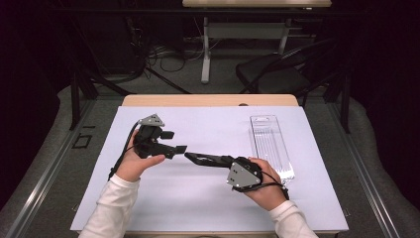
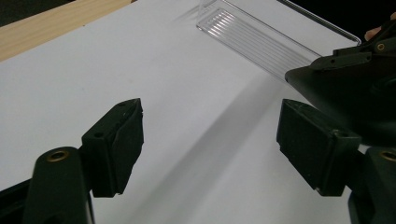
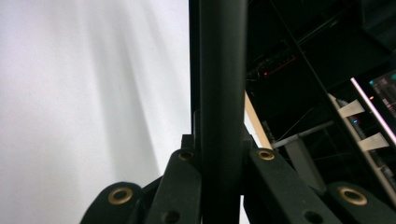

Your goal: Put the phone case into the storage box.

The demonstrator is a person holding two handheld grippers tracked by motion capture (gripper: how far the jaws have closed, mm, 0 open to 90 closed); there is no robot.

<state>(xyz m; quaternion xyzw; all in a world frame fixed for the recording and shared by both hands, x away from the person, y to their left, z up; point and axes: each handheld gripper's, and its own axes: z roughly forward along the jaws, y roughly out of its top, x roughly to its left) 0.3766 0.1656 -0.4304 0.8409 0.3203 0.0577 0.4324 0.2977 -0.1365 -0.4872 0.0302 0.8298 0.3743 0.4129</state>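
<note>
High view is showing the left gripper (image 1: 180, 148) hovering over the white mat (image 1: 208, 208) near its left edge, jaws standing apart with nothing between them. Toward the middle, the right gripper (image 1: 190, 156) is pointing left with jaws pressed together and empty, its tips almost meeting the left one. A clear plastic tray (image 1: 270, 144) is lying along the mat's right edge. Reaching it well likely means swinging rightward, keeping the grippers from colliding, and approaching a rim squarely.
</note>
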